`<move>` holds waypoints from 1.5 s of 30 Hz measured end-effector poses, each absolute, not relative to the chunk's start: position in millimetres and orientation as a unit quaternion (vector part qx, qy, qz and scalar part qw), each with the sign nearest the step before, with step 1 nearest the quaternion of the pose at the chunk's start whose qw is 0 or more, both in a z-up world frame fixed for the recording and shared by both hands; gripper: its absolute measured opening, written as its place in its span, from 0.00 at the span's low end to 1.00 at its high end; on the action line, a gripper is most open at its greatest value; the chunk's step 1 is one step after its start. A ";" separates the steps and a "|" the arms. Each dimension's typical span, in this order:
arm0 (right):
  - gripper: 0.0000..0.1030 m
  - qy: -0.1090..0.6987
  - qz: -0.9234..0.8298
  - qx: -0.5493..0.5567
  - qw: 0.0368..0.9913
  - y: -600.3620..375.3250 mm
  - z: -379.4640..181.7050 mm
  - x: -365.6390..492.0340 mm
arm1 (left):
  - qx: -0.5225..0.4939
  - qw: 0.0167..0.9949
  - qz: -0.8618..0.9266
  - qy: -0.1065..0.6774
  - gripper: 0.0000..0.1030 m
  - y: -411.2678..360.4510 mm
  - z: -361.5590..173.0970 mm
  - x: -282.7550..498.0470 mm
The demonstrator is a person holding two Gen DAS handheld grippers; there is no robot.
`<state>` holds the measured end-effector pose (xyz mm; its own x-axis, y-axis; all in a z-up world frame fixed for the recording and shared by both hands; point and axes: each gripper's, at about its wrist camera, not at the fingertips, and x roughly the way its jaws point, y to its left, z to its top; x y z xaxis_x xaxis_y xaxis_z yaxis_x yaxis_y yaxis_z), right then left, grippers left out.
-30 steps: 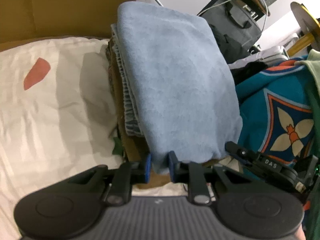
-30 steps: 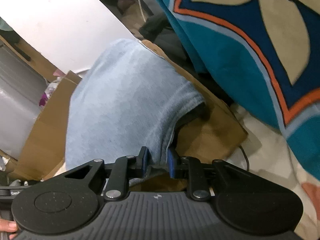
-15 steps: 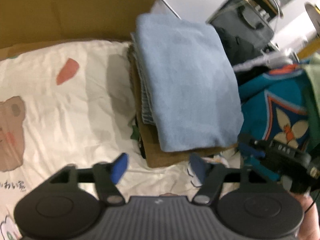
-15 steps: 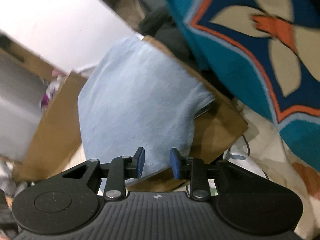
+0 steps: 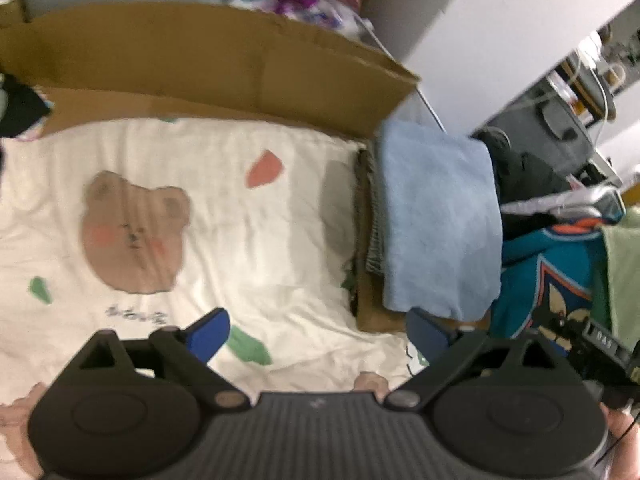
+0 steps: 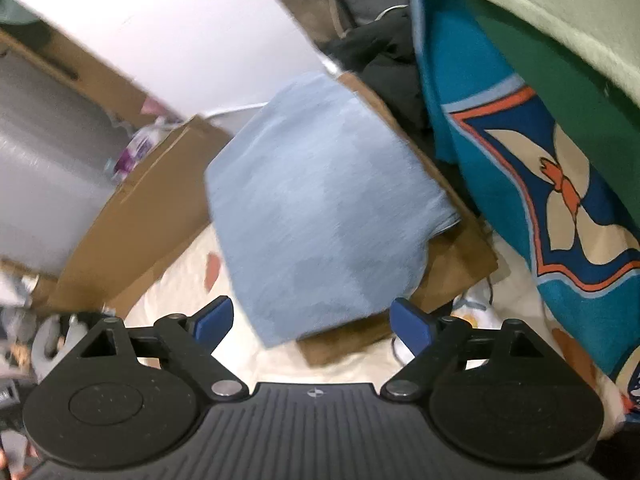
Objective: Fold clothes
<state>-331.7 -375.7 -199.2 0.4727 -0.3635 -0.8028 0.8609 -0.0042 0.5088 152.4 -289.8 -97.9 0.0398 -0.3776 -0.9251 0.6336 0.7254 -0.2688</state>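
A folded light-blue garment (image 5: 436,220) lies on top of a stack of folded clothes on a brown cardboard sheet (image 5: 372,312). In the right wrist view the same blue garment (image 6: 320,204) rests flat on that cardboard sheet (image 6: 460,272). My left gripper (image 5: 320,330) hangs high above the bedsheet, to the left of the stack; its jaws are opening and hold nothing. My right gripper (image 6: 312,320) is above the garment's near edge, jaws opening wide, pads clear of the cloth.
A cream bedsheet (image 5: 240,240) with a bear print covers the bed. A cardboard box wall (image 5: 200,56) stands behind it. A teal patterned cloth (image 6: 540,184) and a pale green garment (image 6: 560,8) pile up on the right. Dark clothes (image 5: 520,168) lie beyond the stack.
Both grippers let go of the blue garment's near edge, opened wide and rose away from it. The garment now lies flat on the stack.
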 end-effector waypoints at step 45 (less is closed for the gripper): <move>0.93 0.311 -0.398 0.436 0.745 -247.3 68.3 -160.1 | 0.097 0.798 -0.310 0.508 0.95 -11.3 94.9 195.4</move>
